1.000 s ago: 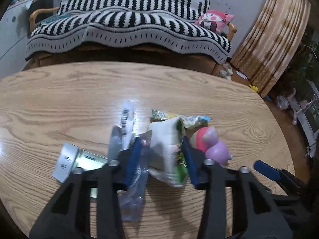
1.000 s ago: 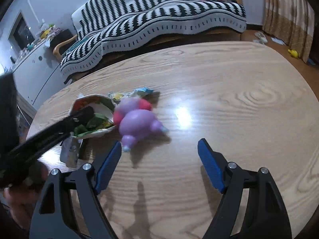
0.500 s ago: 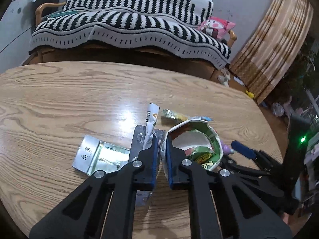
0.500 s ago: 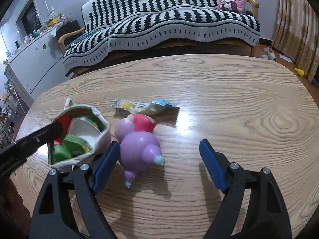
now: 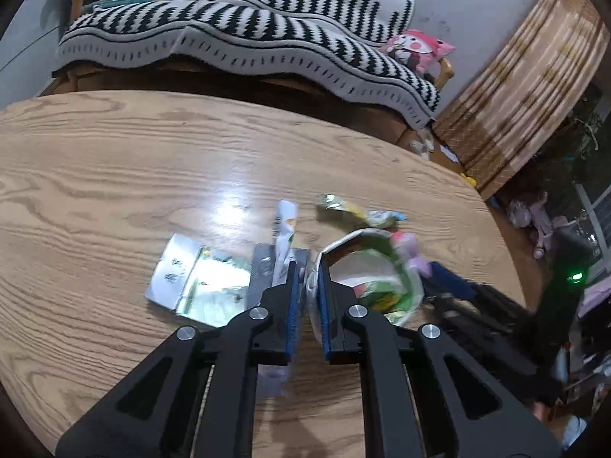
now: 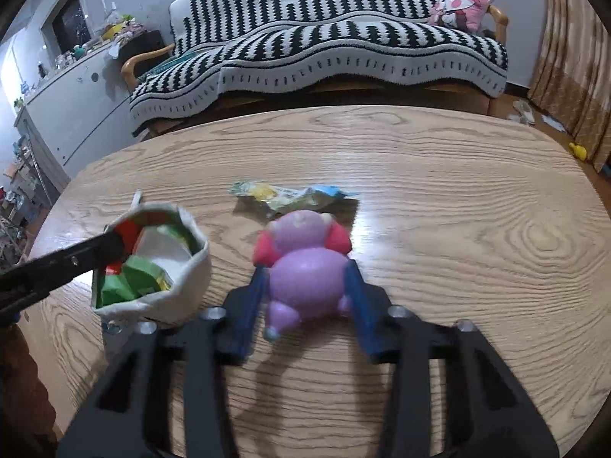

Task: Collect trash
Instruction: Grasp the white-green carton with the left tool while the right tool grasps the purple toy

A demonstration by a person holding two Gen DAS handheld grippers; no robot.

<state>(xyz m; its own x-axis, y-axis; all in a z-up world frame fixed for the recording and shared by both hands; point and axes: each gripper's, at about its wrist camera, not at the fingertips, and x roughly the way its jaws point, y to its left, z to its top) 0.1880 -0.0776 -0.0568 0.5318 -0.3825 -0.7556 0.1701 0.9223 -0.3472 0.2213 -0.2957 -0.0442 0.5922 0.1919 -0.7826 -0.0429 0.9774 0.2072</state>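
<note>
My left gripper (image 5: 306, 278) is shut on the rim of a crumpled white paper bowl (image 5: 376, 263) with green and red scraps inside; the bowl also shows in the right wrist view (image 6: 179, 271). My right gripper (image 6: 305, 278) has its blue pads on both sides of a purple and pink pig toy (image 6: 305, 263) on the table; the frame is blurred. A yellow and blue snack wrapper (image 6: 290, 194) lies just behind the toy. A silver foil wrapper (image 5: 198, 278) and a thin white sachet (image 5: 284, 225) lie left of the bowl.
The oval wooden table (image 6: 477, 198) has its far edge toward a sofa with a striped black-and-white blanket (image 6: 324, 38) and a pink plush (image 6: 464, 4). A curtain (image 5: 527, 76) hangs at the right. A cabinet (image 6: 72, 91) stands at the left.
My right gripper has moved forward and narrowed around the pig toy. My left gripper, closed on the bowl rim since half a second ago, has lifted and tilted the bowl.
</note>
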